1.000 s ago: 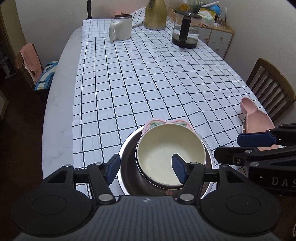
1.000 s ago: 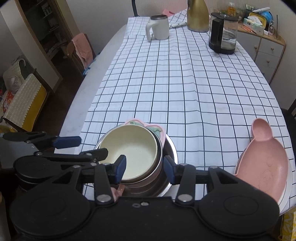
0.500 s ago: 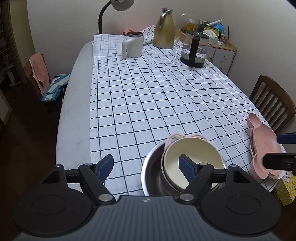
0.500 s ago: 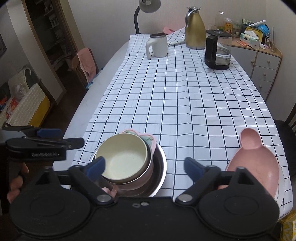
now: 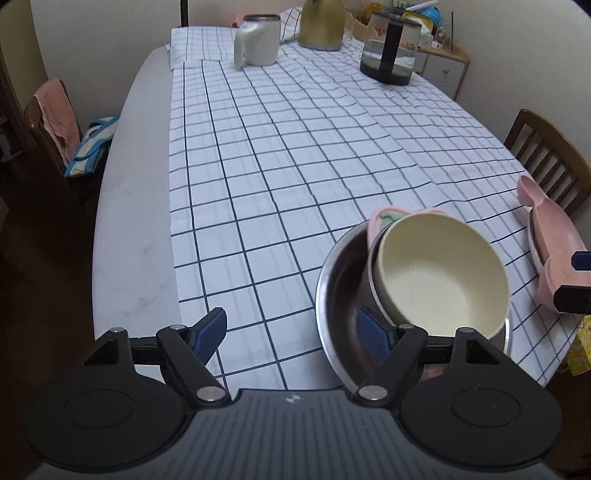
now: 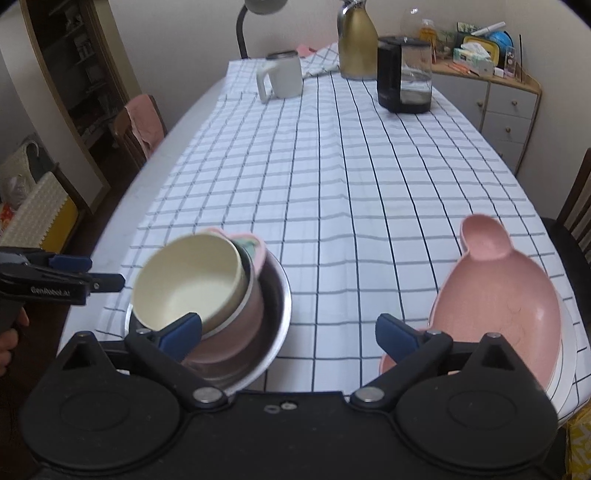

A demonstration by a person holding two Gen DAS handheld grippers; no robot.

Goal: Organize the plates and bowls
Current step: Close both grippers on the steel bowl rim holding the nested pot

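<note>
A cream bowl (image 5: 441, 277) sits nested in a pink bowl, both inside a steel bowl (image 5: 338, 284) near the table's front edge; a pink-green shaped dish (image 5: 384, 218) leans behind them. The stack also shows in the right wrist view (image 6: 188, 280). A pink bear-shaped plate (image 6: 498, 295) lies on a white plate at the front right. My left gripper (image 5: 291, 332) is open and empty, left of the stack. My right gripper (image 6: 290, 332) is open and empty, between the stack and the pink plate (image 5: 550, 236).
A checked cloth (image 5: 295, 147) covers the table. A white mug (image 5: 258, 44), a gold jug (image 5: 321, 22) and a glass coffee pot (image 5: 388, 51) stand at the far end. Chairs (image 5: 550, 155) stand at both sides. A cabinet (image 6: 506, 107) is at the back right.
Both grippers opened wide and drew back from the bowl stack. The left one shifted left, the right one shifted right toward the pink plate. The bowls stayed put.
</note>
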